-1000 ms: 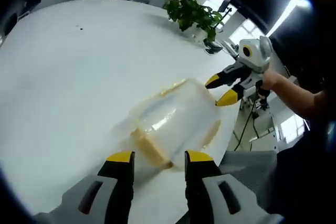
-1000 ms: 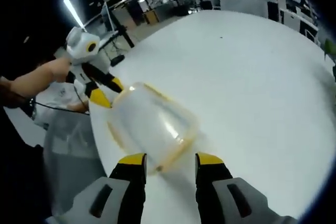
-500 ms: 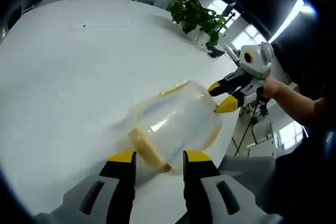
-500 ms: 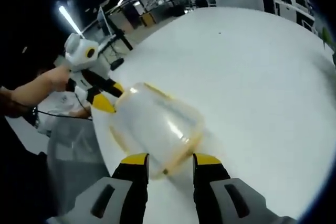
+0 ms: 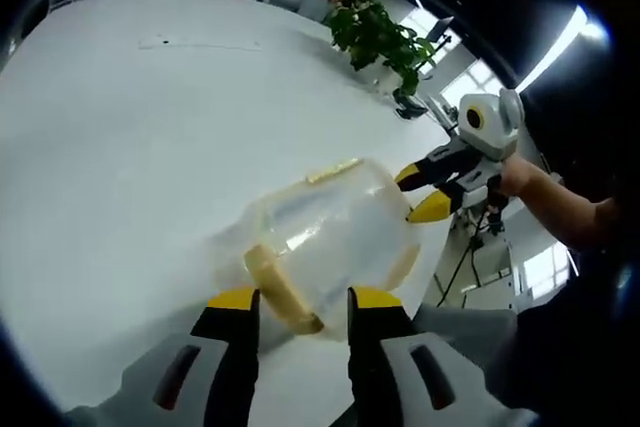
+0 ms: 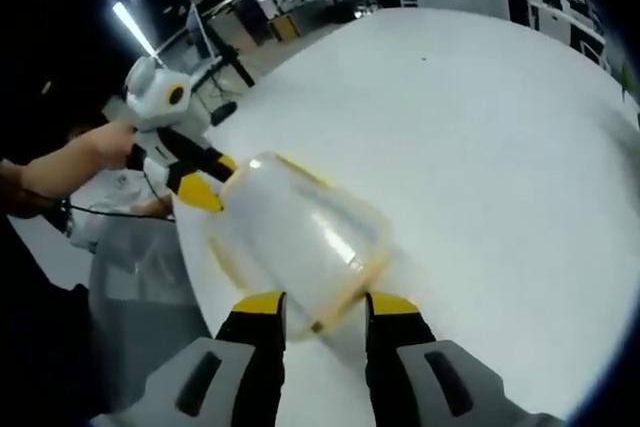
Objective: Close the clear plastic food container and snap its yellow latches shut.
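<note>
Slippage is the main worry here, because the clear plastic food container (image 5: 330,247) sits close to the near edge of the white counter (image 5: 130,147), and past that edge the floor drops away. The left tongs (image 5: 296,299) stand with their yellow tips apart on either side of a yellow latch (image 5: 280,292) at one end of the box, close to it but with no clamp visible. In the right gripper view the right tongs (image 6: 323,304) likewise straddle the opposite end, tips apart, with a yellow latch (image 6: 345,297) along that rim between them. A hard press from one end, unmatched at the other, would likely slide the smooth box across the slick counter, perhaps toward the edge. Whether the lid is fully seated cannot be told through the cloudy plastic; if it is askew, a latch may buckle or skip off rather than snap home. A potted plant (image 5: 375,32) stands well apart.
</note>
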